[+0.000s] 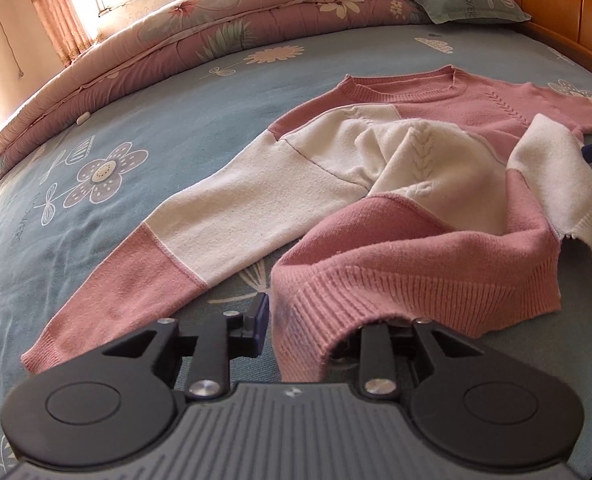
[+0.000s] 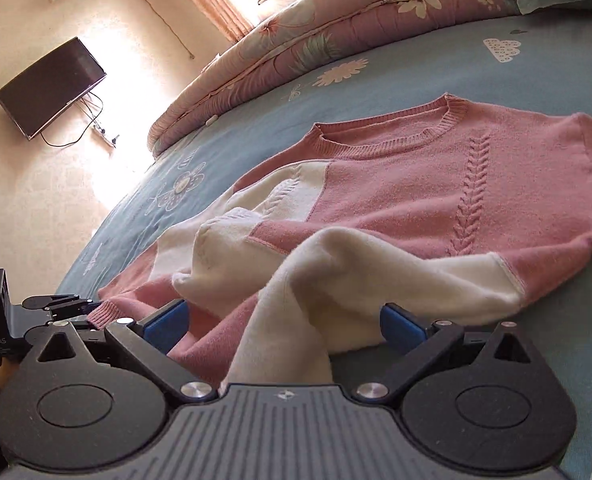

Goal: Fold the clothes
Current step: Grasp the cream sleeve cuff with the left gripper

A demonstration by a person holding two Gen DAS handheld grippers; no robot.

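Sweater (image 1: 396, 168): knit, pink and white blocks, cable stitch down the front, ribbed collar, cuffs and hem. Lies on the bed sheet (image 1: 175, 128), centre to right of the left wrist frame, collar toward the upper right. One sleeve runs flat toward the lower left, pink cuff end near the bottom left. The lower body is bunched and turned over on itself, ribbed pink hem at lower centre. A white sleeve with ribbed cuff drapes at the right edge.

Left gripper (image 1: 320, 332): bottom of its own frame, fingers a little apart. The ribbed hem hangs between them and covers the right finger; the left blue pad stands just beside the cloth, a thin gap showing. Whether the hidden pad presses cannot be told.

Right gripper (image 2: 285, 322): bottom of its own frame, blue pads wide apart. A white sleeve fold lies loose between them, touching neither pad clearly.

Bed sheet: blue-grey, printed with flowers and clouds.

Quilt (image 1: 167, 40): folded, pink floral, along the upper left of the bed.

Pillow (image 1: 468, 0): grey-green, upper right.

Headboard (image 1: 556, 4): wooden, far upper right.

Television (image 2: 49, 86): dark, wall-mounted, upper left of the right wrist frame.

Curtain (image 1: 51, 12): patterned, beside the bright window.
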